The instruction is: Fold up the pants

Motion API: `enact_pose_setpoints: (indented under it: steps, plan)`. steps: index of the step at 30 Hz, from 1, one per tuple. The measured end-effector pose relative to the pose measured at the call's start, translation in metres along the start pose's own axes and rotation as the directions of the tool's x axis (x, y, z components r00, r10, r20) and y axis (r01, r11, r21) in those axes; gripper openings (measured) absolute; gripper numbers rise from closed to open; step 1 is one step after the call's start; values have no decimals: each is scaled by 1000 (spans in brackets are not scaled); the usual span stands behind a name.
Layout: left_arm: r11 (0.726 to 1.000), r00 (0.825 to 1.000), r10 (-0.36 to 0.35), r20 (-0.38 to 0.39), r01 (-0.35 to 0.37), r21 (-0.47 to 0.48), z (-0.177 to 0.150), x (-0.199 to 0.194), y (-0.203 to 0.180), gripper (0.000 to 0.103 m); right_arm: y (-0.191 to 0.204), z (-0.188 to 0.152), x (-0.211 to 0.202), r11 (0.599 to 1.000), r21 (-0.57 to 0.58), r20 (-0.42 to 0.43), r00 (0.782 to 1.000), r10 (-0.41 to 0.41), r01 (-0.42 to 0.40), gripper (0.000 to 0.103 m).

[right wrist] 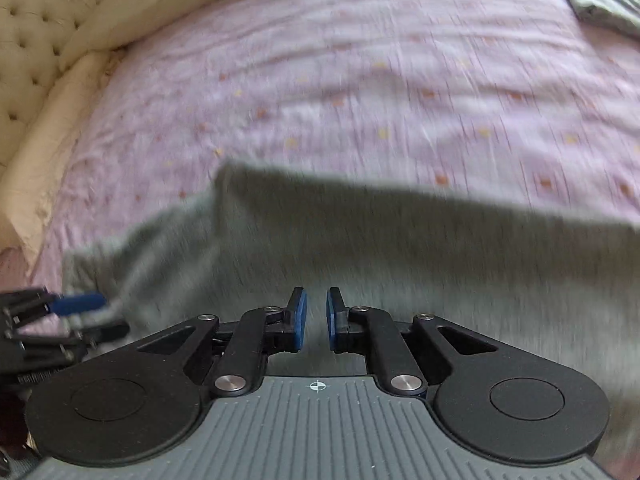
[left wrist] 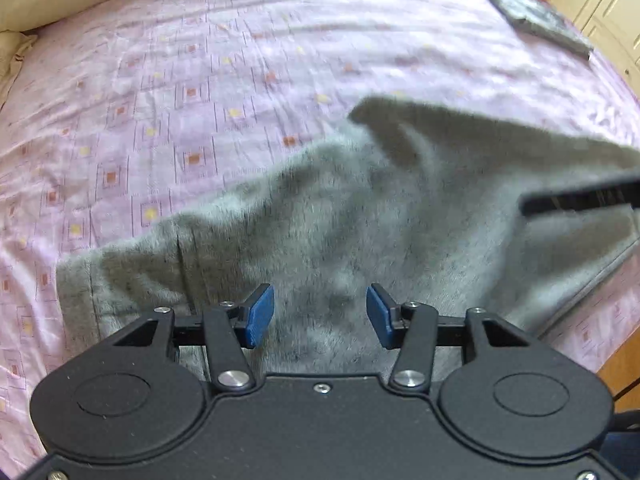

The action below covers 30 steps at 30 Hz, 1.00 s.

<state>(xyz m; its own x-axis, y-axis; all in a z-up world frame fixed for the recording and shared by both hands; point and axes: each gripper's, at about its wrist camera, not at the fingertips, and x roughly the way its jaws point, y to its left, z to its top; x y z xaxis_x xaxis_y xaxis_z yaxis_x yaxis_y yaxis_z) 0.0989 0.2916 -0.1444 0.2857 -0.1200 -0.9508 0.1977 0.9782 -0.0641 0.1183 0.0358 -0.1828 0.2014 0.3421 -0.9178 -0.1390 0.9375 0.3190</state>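
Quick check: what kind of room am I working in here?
Most likely a bedroom: grey pants lie on a bed with a pink patterned sheet, a cream tufted headboard behind it.

Pants (left wrist: 328, 216) grey fuzzy matt cloth; bedsheet (left wrist: 200, 80) pink smooth cloth, slight sheen

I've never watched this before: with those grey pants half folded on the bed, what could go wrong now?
The left claw is open with no cloth between its pads, so the grey pants may sag or unfold on that side. The right claw is nearly shut, but the blur hides whether it has the cloth; the raised flap could slip onto the pink sheet.
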Motion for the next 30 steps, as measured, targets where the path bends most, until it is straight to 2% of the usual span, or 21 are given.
enact_pose_setpoints:
  steps: [1, 2, 3, 4, 6, 8, 11, 13, 16, 19, 22, 24, 26, 28, 30]
  plan:
    - [1000, 999, 13, -30, -13, 9, -5, 7, 1, 57, -3, -18, 7, 998, -5, -63, 996, -67, 67, 9]
    - [999, 998, 37, -47, -35, 33, -14, 9, 1, 57, -4, -32, 6, 996, -29, -60, 995, -83, 82, 5]
    - [994, 996, 77, -42, -74, 76, -20, 11, 1, 61, -4, -44, 0, 996, -39, -43, 996, -84, 82, 5]
    - [985, 993, 115, -32, -110, 131, -25, 11, -1, 63, -6, -50, -3, 995, -30, -68, 993, -92, 91, 5]
    - [970, 992, 128, -22, -120, 213, -30, 9, -6, 63, -9, -56, -13, 995, -8, -71, 993, -98, 98, 5]
    - [960, 991, 134, -25, -124, 250, -29, 8, -9, 63, -15, -56, -27, 994, 34, -32, 994, -104, 105, 5]
    - [965, 993, 117, -17, -109, 240, -21, 0, -12, 57, -37, -53, -59, 983, 153, 81, 990, -116, 102, 6]
    - [970, 996, 90, 23, -93, 223, -13, -9, -18, 57, -55, -50, -80, 968, 208, 155, 972, -178, 144, 7]
    - [976, 997, 45, 61, -57, 211, 2, -10, -37, 58, -84, -43, -98, 942, 253, 205, 939, -277, 223, 8]
    - [980, 999, 19, 43, -27, 198, 11, 7, -59, 58, -123, -36, -105, 921, 308, 211, 927, -310, 238, 8]
    - [983, 998, 49, -24, -44, 180, 9, 30, -76, 58, -152, -38, -102, 916, 300, 171, 930, -327, 267, 8]
    - [983, 992, 88, -87, -72, 171, 0, 44, -80, 60, -165, -49, -88, 913, 280, 110, 935, -337, 296, 8]
    - [974, 986, 144, -84, -126, 188, -10, 46, -85, 63, -184, -60, -79, 915, 252, 48, 940, -338, 316, 8]
    - [969, 976, 189, -109, -168, 179, -11, 43, -92, 63, -200, -74, -85, 939, 241, 74, 960, -269, 244, 7]
    - [968, 963, 232, -133, -216, 124, -8, 38, -99, 61, -213, -81, -100, 954, 236, 103, 971, -214, 185, 7]
